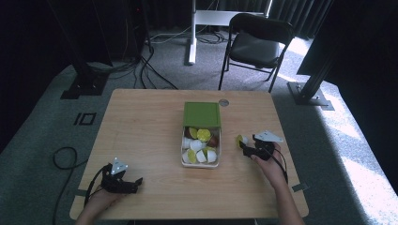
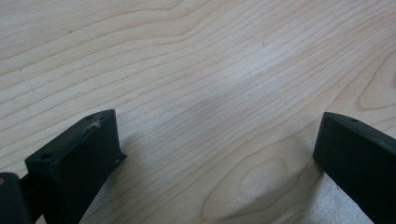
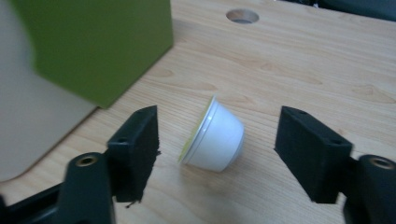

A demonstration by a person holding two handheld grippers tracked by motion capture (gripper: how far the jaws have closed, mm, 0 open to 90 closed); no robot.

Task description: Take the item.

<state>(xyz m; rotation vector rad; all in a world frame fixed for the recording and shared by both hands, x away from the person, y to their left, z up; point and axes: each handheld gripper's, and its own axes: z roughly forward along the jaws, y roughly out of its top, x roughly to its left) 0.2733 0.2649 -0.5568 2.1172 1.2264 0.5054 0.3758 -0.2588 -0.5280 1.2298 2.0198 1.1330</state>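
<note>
The box (image 1: 201,140) blocks the table (image 1: 141,136) middle; bare wood lies open on either side.

Wooden worktop (image 1: 141,136) with an open box (image 1: 201,161) near its centre, green lid (image 1: 202,115) flipped back, small white and yellow-lidded cups inside. One cup (image 1: 241,139) lies on its side just right of the box. Right tool (image 1: 248,149) just beside that cup. Left tool (image 1: 133,183) rests at the near-left edge, well apart. A black chair (image 1: 256,44) stands beyond.
</note>
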